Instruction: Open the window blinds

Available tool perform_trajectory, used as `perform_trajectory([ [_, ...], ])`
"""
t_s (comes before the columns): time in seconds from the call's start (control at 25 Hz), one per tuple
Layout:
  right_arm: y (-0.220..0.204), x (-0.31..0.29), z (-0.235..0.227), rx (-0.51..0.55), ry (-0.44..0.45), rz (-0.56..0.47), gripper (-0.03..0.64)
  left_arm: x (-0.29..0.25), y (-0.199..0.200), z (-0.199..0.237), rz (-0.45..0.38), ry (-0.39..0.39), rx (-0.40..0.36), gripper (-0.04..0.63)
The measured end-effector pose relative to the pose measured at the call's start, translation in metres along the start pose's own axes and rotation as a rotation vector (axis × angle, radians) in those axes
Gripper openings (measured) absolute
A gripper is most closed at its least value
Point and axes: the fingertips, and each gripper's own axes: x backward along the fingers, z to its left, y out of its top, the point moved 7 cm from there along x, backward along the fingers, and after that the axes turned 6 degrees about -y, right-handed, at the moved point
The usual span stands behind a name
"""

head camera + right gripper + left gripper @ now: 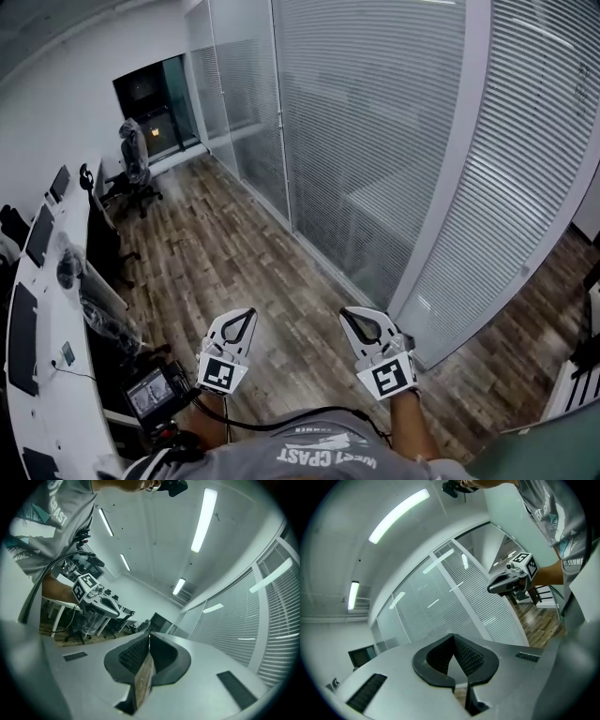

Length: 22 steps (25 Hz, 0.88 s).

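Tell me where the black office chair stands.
In the head view, upper left: the black office chair stands at the room's far end, beside the white desk, near the dark opening.

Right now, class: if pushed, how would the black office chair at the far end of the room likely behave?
The office chair would probably roll: it stands on a spread base over smooth wood floor. Its tall back suggests it might tip if pushed high up.
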Motion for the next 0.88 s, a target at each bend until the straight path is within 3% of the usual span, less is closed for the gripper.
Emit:
perform_trajectory([
  [0.2, -0.004, -0.047, 0.001, -0.016, 0.039, -0.013, 0.003, 0.002, -0.025, 0.027, 0.033, 0.025, 0.005, 0.002],
  [0.4, -0.034, -0.094, -0.013, -0.035, 0.103, -0.031, 0.003, -0.021, -0.054, 0.046, 0.084, 0.061, 0.045, 0.002],
  [0.56, -0.050, -0.142, -0.030, -0.032, 0.154, -0.066, 0.003, -0.041, -0.075, 0.068, 0.174, 0.090, 0.028, 0.002],
  [0.88, -0.097, -0.209, -0.086, -0.052, 0.216, -0.135, 0.003, -0.112, -0.080, 0.101, 0.232, 0.144, 0.009, 0.002],
])
